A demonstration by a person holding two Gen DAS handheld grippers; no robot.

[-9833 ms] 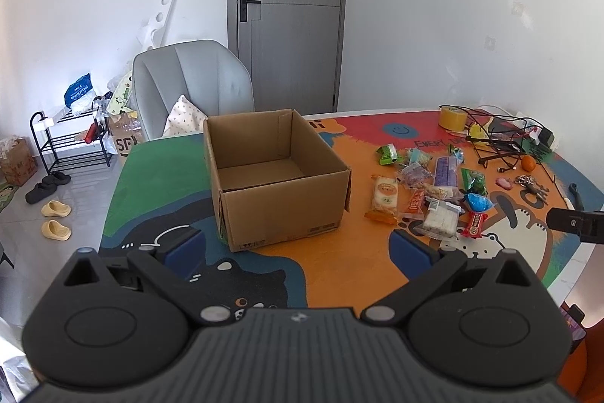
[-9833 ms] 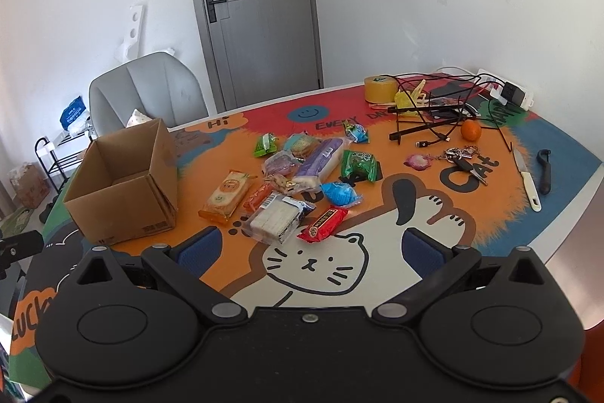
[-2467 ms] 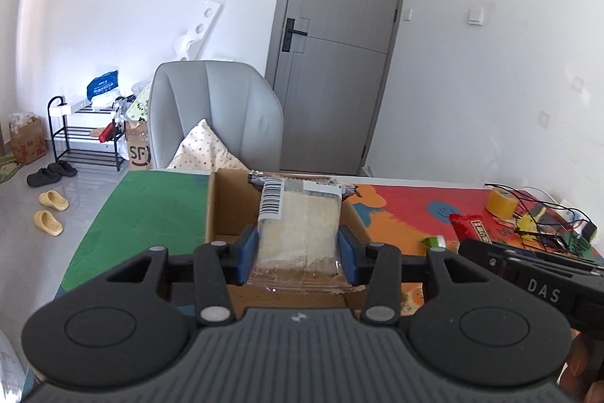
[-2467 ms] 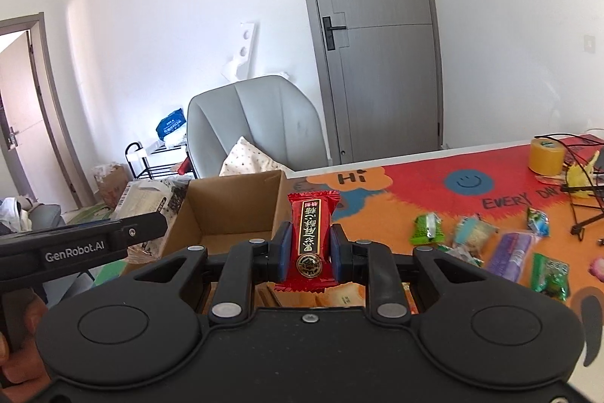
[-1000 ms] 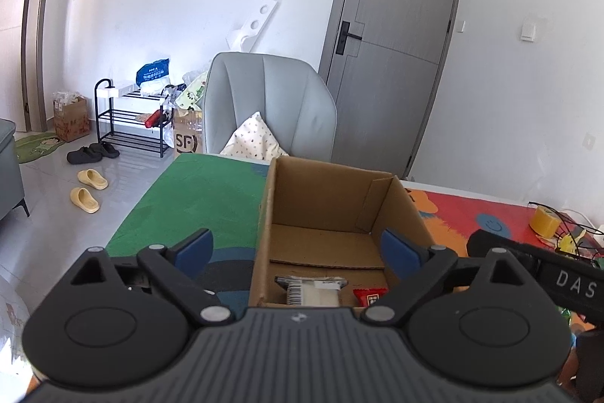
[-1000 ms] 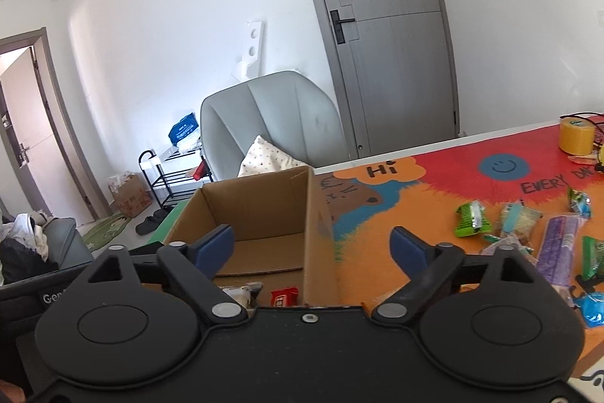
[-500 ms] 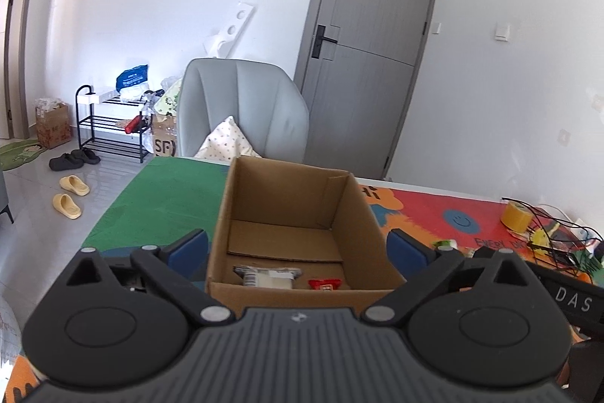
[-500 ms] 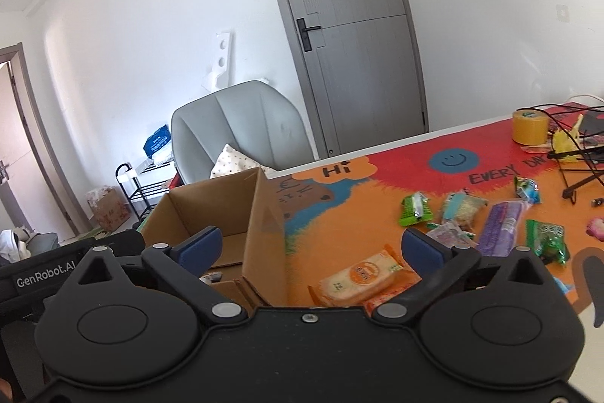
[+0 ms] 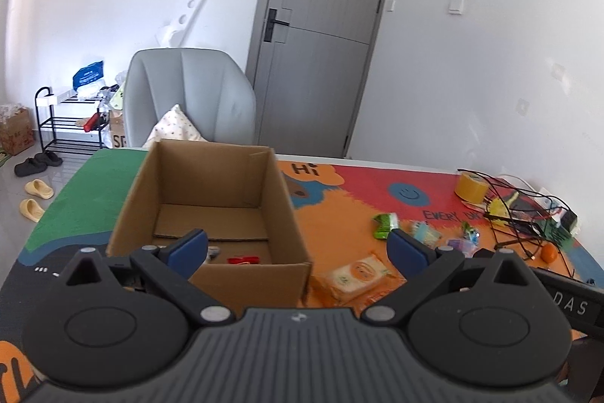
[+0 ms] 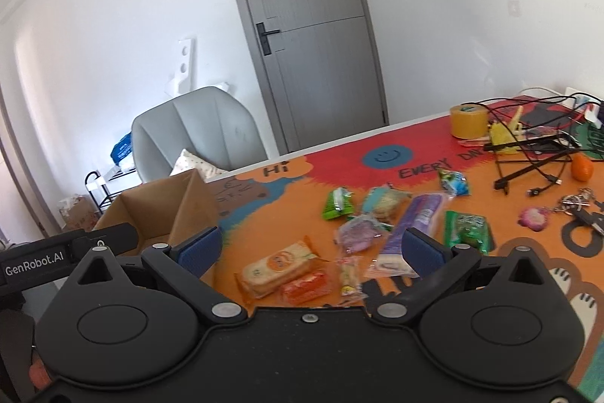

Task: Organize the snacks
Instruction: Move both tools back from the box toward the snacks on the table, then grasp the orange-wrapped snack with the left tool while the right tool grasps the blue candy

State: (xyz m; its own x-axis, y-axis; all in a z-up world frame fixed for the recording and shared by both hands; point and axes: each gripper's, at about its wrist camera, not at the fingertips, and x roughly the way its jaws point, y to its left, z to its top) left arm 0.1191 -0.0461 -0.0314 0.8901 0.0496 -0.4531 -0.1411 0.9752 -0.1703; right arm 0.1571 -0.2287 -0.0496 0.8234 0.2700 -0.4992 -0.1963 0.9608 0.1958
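Note:
An open cardboard box (image 9: 211,199) stands on the colourful table mat; a red snack bar (image 9: 243,259) lies on its floor near the front wall. My left gripper (image 9: 298,246) is open and empty, just in front of the box. My right gripper (image 10: 309,246) is open and empty, above the loose snacks. Those include an orange cracker pack (image 10: 279,267), an orange-red packet (image 10: 307,289), a purple roll pack (image 10: 411,233), green packets (image 10: 468,231) and a green pack (image 10: 338,203). The box also shows at the left of the right wrist view (image 10: 177,210).
At the far right lie a yellow tape roll (image 10: 468,121), a black wire rack with cables (image 10: 536,146), an orange fruit (image 10: 581,167) and keys (image 10: 577,206). A grey chair (image 9: 188,101) stands behind the table, with a shoe rack (image 9: 64,123) to its left.
Both grippers have swung right, away from the box and toward the loose snacks. The cracker pack now shows between the right fingers. Both stay open and empty.

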